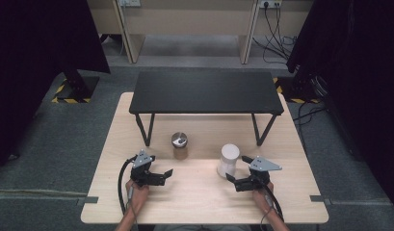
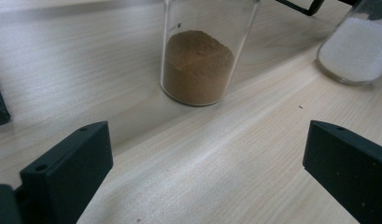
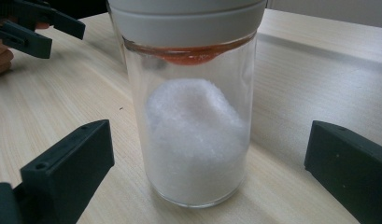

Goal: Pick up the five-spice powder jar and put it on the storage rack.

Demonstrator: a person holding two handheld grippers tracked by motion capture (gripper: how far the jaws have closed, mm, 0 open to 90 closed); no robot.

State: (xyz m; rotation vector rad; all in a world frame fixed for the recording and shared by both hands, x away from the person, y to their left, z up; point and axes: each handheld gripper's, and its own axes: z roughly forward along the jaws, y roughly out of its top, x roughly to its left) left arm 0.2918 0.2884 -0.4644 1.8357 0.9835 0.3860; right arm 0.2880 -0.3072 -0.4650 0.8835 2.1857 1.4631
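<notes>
Two jars stand upright on the pale wood desk [image 1: 204, 192], in front of a low black shelf [image 1: 206, 91]: brown-powder jar [image 1: 179, 146] just past the left gripper [image 1: 162, 176], white-powder jar [image 1: 228, 160] right at the right gripper [image 1: 235, 179]. Both sets of fingers are spread, holding nothing. Grey carpet [image 1: 55, 134] and dark curtains [image 1: 35, 43] all around.

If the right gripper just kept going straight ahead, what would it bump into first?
Most likely the jar of white powder. It stands upright on the table straight ahead of the open right gripper, centred between its jaws, with nothing in front of it.
</notes>
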